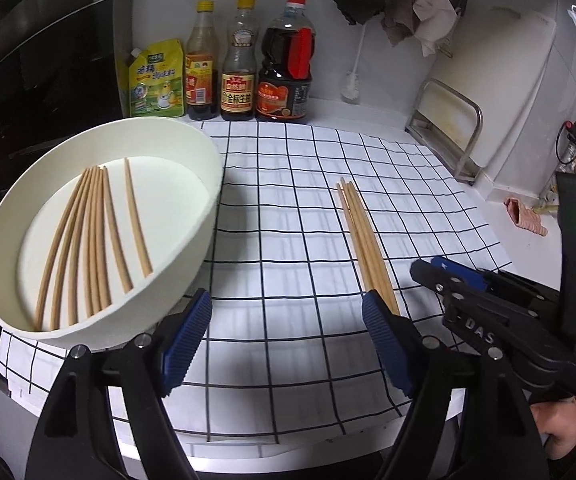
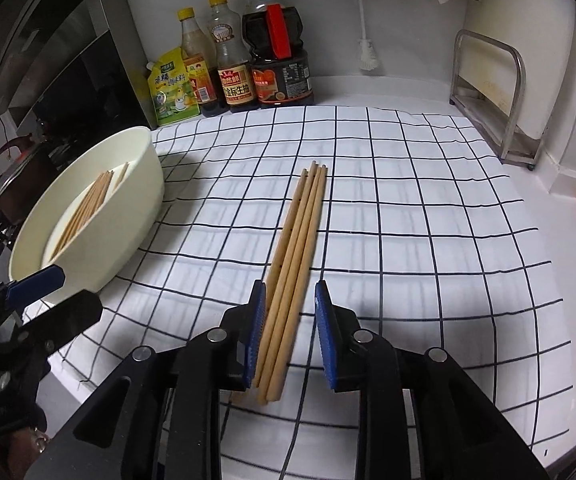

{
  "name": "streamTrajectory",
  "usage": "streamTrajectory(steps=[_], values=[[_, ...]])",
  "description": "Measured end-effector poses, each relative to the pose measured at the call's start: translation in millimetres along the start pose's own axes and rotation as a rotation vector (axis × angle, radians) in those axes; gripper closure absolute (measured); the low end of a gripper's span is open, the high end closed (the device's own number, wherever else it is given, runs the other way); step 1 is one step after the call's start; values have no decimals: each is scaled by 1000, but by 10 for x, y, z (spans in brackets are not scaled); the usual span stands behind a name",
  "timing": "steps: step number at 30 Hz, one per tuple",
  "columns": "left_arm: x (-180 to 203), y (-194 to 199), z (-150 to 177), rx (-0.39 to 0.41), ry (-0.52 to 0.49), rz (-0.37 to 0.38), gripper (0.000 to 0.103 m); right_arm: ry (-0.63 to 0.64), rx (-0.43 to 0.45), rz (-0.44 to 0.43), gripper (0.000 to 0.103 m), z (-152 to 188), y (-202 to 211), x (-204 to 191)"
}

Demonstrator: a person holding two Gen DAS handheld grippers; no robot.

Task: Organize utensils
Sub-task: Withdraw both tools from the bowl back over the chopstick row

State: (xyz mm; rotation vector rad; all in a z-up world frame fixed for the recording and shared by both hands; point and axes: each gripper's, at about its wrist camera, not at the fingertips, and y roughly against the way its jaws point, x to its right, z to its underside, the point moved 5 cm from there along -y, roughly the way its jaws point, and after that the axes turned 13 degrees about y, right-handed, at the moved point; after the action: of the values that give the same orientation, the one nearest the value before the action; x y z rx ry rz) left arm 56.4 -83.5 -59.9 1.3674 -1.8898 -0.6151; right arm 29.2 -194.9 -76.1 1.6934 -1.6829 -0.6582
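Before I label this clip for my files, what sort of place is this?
Most likely a home kitchen counter: sauce bottles stand against the wall, a metal rack holds a cutting board, and chopsticks lie on a checked cloth beside a bowl.

Matt wooden chopsticks (image 2: 294, 264), checked cloth (image 2: 408, 208)

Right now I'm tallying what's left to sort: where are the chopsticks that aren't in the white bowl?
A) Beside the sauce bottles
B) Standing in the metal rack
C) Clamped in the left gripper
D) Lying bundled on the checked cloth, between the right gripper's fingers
D: the loose chopsticks lie together on the checked cloth, their near ends between the parted pads of the right gripper.
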Motion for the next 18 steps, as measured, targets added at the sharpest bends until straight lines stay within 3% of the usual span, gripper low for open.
streamTrajectory(steps=[18], values=[[64,-272,93,-29,25,-9,27,43,-87,21,79,33,-481,61]])
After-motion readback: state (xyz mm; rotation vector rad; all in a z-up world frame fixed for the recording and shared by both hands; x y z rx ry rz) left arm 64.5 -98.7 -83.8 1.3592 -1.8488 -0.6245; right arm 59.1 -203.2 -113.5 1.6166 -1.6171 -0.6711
